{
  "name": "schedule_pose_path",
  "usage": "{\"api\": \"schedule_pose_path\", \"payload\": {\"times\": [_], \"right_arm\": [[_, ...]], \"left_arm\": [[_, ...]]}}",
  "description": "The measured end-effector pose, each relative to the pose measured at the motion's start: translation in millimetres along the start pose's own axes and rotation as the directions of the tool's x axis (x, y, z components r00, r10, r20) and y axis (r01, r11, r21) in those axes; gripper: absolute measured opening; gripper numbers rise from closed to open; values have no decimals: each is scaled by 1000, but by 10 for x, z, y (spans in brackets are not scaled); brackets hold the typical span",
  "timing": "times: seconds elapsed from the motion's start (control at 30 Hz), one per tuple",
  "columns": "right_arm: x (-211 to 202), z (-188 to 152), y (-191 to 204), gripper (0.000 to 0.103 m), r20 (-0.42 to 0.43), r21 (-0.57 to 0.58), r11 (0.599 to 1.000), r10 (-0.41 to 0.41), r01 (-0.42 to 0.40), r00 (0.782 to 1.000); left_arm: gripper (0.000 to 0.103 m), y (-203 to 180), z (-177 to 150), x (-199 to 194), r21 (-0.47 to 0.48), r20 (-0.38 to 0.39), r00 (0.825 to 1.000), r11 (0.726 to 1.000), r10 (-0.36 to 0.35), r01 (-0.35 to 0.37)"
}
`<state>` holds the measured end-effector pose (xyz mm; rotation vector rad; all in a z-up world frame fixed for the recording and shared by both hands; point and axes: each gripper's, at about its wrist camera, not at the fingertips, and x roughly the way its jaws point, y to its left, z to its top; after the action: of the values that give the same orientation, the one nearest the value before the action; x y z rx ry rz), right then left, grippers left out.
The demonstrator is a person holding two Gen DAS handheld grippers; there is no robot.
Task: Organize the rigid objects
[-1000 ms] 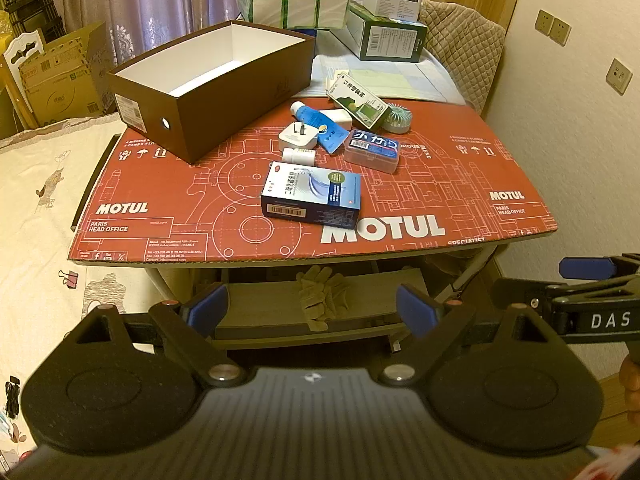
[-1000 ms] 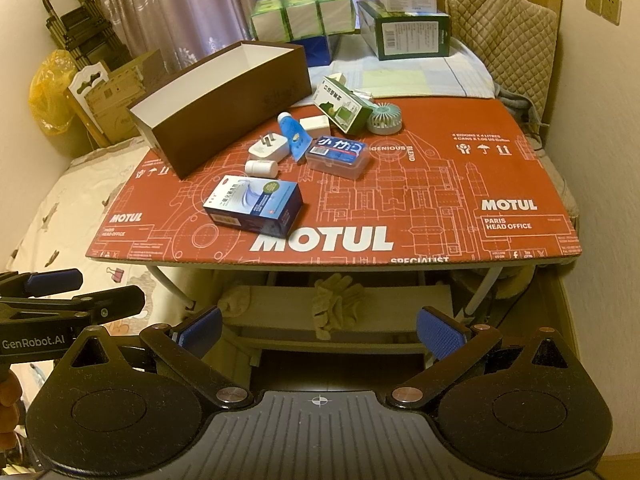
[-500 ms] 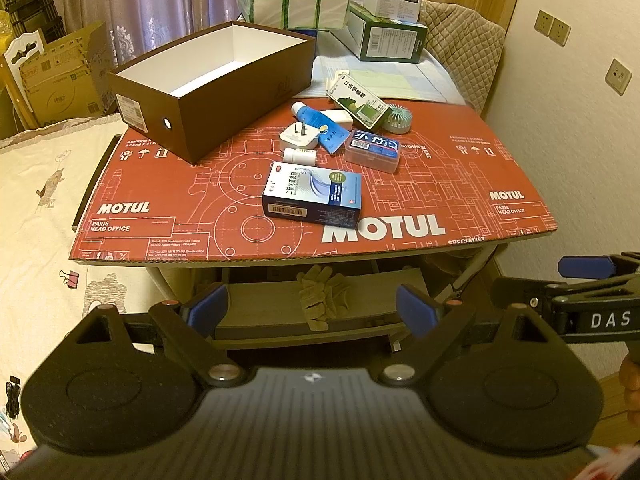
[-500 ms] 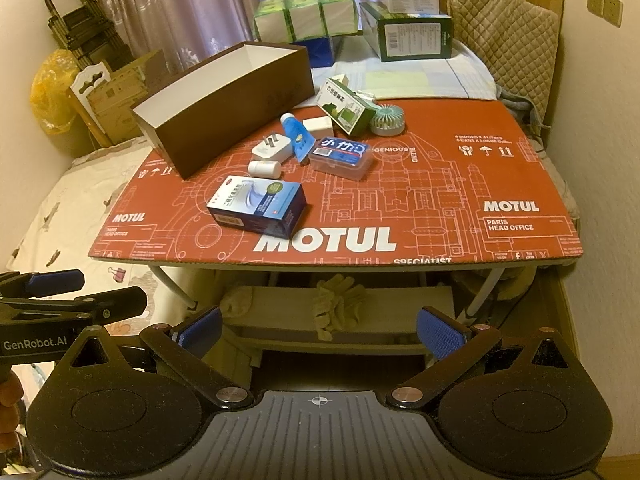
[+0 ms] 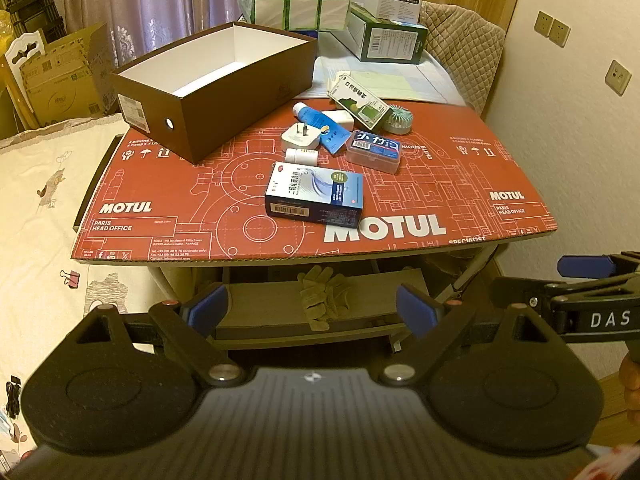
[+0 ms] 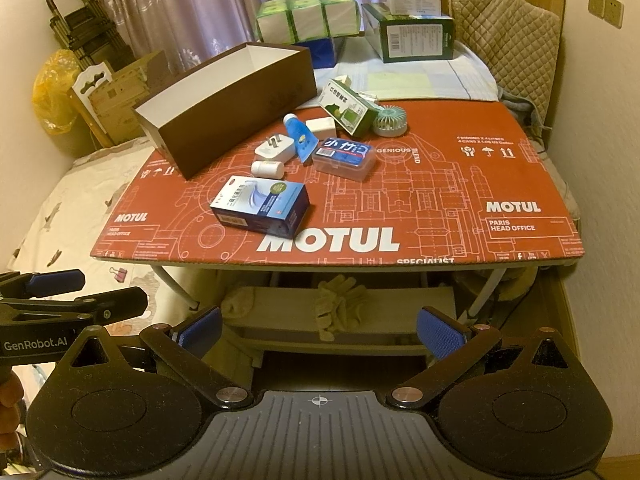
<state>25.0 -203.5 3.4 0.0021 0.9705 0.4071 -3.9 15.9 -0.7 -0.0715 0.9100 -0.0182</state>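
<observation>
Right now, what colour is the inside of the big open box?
White inside, dark brown outside; the open box shows best in the left wrist view.

Warm, yellowish indoor light fills both views, fairly even and moderately bright. The worktop ahead of each hand-held gripper is sharp, with soft shadows beside the brown box. Below the worktop the shelf lies in shade. Fisheye distortion bends straight edges, and dark vignetting cuts the corners.

We list a home bedroom: bed with printed sheet, curtains, quilted chair, folding table beside it.
</observation>
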Motion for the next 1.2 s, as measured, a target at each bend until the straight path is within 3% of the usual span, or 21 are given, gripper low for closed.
{"api": "schedule_pose_path", "payload": {"times": [0.7,1.2], "right_arm": [[68,62,174,101,-11,-20,999,24,-25,1000],[204,89,270,101,41,-67,989,132,-129,990]], "left_arm": [[89,104,6,-25,-5,-5,1000,1000,8,-8],[89,367,39,183,-19,-34,999,999,26,-27]]}}
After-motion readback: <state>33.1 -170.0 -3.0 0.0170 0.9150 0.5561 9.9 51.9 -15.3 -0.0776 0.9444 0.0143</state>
